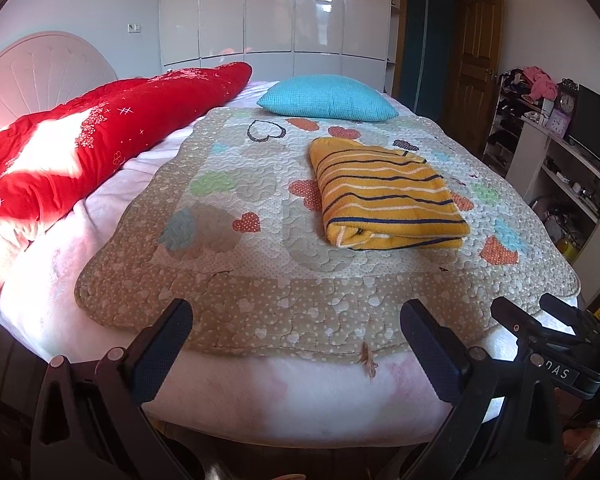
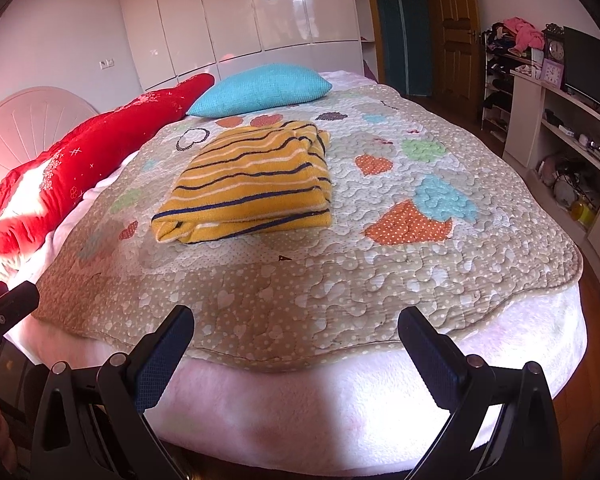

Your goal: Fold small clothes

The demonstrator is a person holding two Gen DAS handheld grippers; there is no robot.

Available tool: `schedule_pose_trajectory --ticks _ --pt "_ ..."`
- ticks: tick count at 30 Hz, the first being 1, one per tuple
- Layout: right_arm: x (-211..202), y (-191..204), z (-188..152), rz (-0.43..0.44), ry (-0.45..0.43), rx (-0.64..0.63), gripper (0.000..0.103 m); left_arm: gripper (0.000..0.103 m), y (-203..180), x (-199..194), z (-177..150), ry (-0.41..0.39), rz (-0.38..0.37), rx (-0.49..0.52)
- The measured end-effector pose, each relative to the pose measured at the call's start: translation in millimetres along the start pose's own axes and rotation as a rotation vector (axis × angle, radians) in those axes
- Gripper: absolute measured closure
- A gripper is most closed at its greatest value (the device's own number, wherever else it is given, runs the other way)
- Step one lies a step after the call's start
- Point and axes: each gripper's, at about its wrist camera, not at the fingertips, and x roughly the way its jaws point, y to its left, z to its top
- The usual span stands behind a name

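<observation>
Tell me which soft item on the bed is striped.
The folded yellow knit garment on the heart-patterned quilt; the turquoise pillow is plain.

A heart-patterned quilt (image 1: 260,280) covers the bed; blue pillow (image 1: 328,98) and red duvet (image 1: 100,140) lie behind.

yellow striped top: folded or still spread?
Folded. The striped top lies as a compact rectangle on the quilt, stacked layers visible at its near edge. Both grippers, left and right, are open, clear of it.

Bed (image 1: 260,400) with pink blanket; heart-patterned quilt (image 1: 260,304) on top, carrying folded yellow striped garment (image 1: 384,196), blue pillow (image 1: 328,98), red duvet (image 1: 100,136).
</observation>
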Motion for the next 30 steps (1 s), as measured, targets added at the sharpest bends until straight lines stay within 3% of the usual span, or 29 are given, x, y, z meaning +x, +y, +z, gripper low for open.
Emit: schedule_pose_trajectory --ticks 30 --pt "10.9 2.0 -9.7 -0.006 0.041 -0.006 0.0 0.0 -2.8 19.7 -13.6 0.093 -0.043 0.007"
